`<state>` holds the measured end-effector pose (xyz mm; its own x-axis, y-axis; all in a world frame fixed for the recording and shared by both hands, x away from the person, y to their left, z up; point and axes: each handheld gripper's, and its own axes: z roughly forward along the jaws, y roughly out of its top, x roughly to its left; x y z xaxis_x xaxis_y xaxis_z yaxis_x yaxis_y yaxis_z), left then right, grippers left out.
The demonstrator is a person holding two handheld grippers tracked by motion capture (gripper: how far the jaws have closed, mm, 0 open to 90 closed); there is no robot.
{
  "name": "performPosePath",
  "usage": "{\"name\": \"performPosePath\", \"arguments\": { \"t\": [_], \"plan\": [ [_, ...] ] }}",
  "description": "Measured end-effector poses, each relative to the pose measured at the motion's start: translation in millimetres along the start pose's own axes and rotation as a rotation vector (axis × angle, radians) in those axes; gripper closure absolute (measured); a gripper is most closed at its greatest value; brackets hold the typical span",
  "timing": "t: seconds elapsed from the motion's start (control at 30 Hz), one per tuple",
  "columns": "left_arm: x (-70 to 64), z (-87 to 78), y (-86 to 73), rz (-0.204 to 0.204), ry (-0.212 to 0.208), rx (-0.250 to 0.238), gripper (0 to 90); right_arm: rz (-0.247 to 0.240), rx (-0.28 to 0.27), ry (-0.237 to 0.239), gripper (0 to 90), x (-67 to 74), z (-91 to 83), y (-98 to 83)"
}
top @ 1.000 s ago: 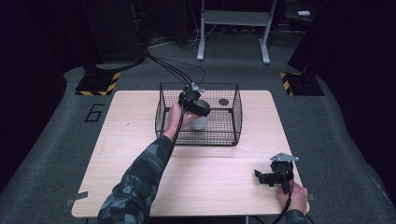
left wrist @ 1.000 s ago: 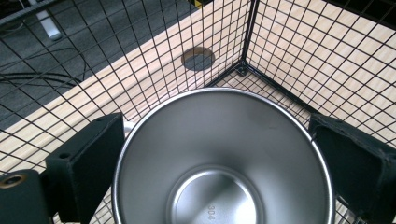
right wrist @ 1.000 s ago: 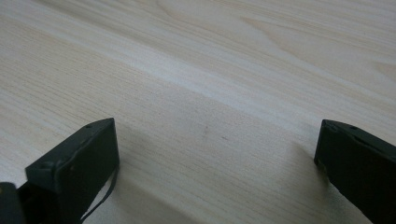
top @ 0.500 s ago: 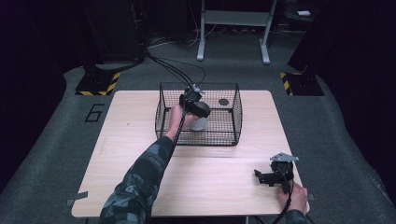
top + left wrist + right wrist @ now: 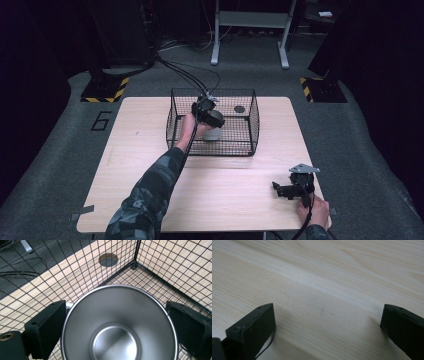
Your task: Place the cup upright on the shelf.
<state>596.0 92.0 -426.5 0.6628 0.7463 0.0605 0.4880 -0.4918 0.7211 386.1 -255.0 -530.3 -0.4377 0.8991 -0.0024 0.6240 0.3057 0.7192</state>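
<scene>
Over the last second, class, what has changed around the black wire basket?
Nothing visibly moved. The left gripper remains inside the black wire basket, its jaws either side of the shiny steel cup. The right gripper stays open above the pale wooden table.

A shiny steel cup (image 5: 119,325) stands upright and mouth-up inside the black wire basket (image 5: 160,267), empty, its smooth inside and flat round bottom on show. It sits squarely between the two black jaws of the left gripper (image 5: 117,327), rim close to each. Ahead of that gripper, past the basket's corner, a dark round disc (image 5: 108,259) lies flat on the counter (image 5: 30,302)
</scene>
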Motion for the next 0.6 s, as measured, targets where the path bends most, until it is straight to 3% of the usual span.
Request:
{"name": "performPosePath", "arguments": {
  "t": [0.17, 0.43, 0.6],
  "plan": [
    [-1.9, -2.6, -2.3, 0.019, -0.005, 0.003, 6.2, 0.004, 0.001, 0.000, 0.0, 0.4, 0.0, -0.1],
    [-2.9, -4.6, -4.0, 0.016, -0.005, -0.001, 6.0, 0.001, 0.000, 0.000, 0.0, 0.1, 0.0, 0.0],
    [-1.0, -10.5, -3.6, -0.006, -0.009, -0.035, 2.4, 0.001, 0.000, 0.000, 0.0, 0.1, 0.0, 0.0]
  ]
}}
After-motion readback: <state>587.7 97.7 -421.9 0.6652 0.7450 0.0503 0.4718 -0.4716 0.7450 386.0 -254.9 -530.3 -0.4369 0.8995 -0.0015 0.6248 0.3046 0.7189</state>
